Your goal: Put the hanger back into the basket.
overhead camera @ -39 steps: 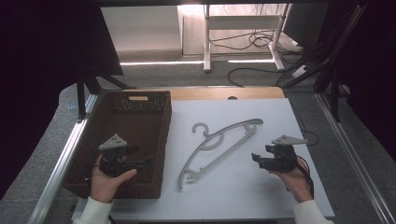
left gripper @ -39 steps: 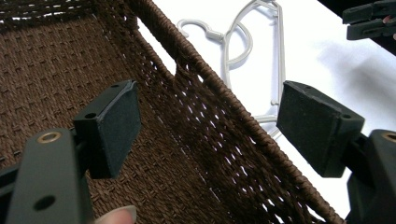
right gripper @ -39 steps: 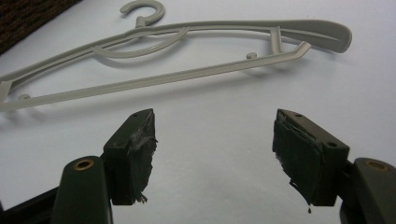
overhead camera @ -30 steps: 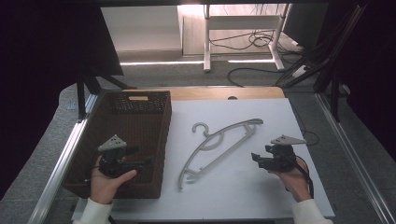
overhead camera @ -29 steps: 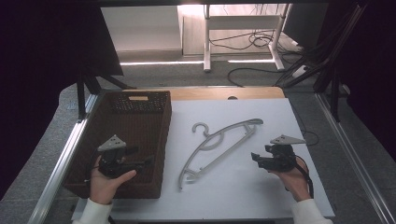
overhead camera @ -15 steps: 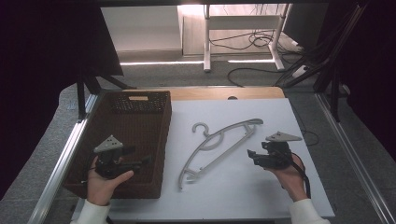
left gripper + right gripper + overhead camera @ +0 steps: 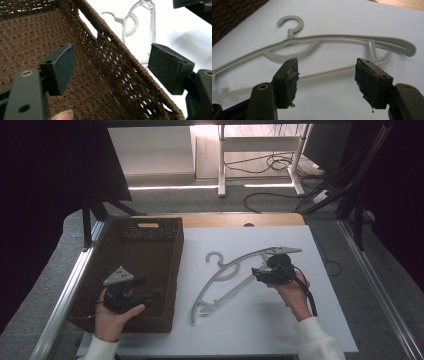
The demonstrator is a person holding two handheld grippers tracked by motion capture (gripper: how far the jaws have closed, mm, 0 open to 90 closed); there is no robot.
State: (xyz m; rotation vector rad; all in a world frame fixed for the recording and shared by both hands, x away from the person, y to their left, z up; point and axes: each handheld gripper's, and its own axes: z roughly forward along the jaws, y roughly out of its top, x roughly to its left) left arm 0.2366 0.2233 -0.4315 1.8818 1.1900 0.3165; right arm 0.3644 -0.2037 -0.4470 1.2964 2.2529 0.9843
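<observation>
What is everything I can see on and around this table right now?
Basket: one, dark brown, woven, on the left part of the table.
Hanger: one, pale grey plastic, flat on the white top, right of the basket, hook toward the far side.
Table: one, white top with a wooden strip along the far edge.
Cables: several, black, on the floor beyond the table.
Left hand-held gripper: one, black, jaws open astride the basket's right wall.
Right hand-held gripper: one, black, jaws open over the hanger's lower bar.
Hands: two, white sleeves, left over the basket, right by the hanger.
</observation>
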